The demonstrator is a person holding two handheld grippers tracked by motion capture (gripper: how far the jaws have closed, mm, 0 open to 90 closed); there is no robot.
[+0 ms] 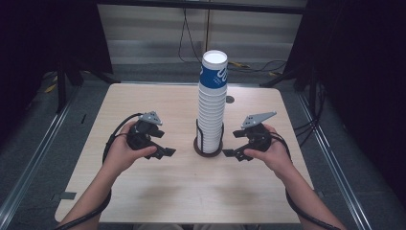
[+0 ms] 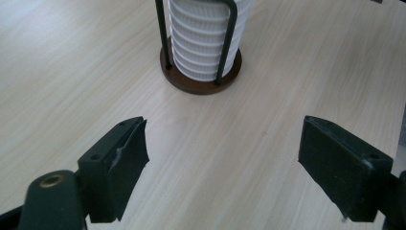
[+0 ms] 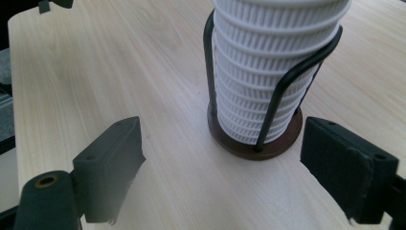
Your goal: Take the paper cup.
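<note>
Both grippers hover empty over the bench (image 1: 158,191), a pale wood-grain top filling the middle of the high view, with grey floor, metal rails and dark stands around it and cables trailing across the floor at the upper centre. A tall stack of white ribbed cups (image 1: 212,103), the topmost one with a blue band, rises at the frame's centre from a black wire holder (image 1: 208,143) on a round dark base. The left gripper (image 1: 165,152), left of centre, has its jaws standing apart with bare wood between them; it is near the holder but not touching it. The right gripper (image 1: 233,154), right of centre, is likewise parted and holds nothing, just beside the base.
</note>
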